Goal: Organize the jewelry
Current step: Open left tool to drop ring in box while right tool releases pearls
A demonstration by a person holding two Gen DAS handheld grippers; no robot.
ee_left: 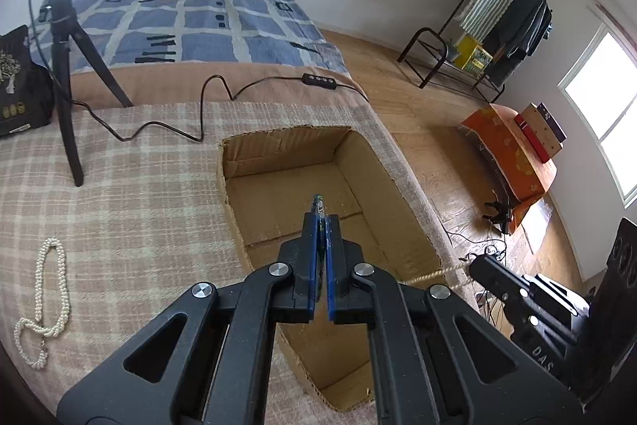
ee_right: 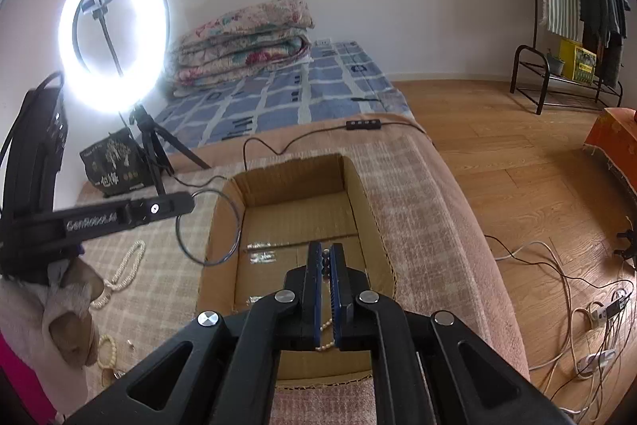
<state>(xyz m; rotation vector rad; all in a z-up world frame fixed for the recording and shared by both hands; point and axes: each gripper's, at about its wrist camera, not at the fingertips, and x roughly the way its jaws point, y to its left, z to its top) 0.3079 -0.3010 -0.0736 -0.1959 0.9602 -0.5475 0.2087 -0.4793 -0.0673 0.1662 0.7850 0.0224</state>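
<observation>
You've got both tongs over the open brown cardboard box (ee_left: 302, 186), which looks empty so far. Your left gripper (ee_left: 321, 222) is clenched on a thin bluish hoop bangle (ee_right: 207, 226); your right gripper (ee_right: 325, 257) is pinching a small pearl strand (ee_right: 326, 325). Nothing's dropped yet, and the long white pearl necklace (ee_left: 43, 301) lies on the checked blanket (ee_left: 139, 206), left of the left tong.

The blanket (ee_left: 119, 194) under everything was a faded pink-and-cream plaid, and the open cardboard box (ee_left: 286, 162) on it was plain brown. A white pearl necklace (ee_left: 43, 301) lay on the plaid, while the bed cover (ee_left: 207, 22) behind was blue squares crossed by pale grey bands with small black marks. Both grippers (ee_left: 320, 222) (ee_right: 325, 253) were black with blue pads, and the folded quilt (ee_right: 247, 38) was a pink floral print.
</observation>
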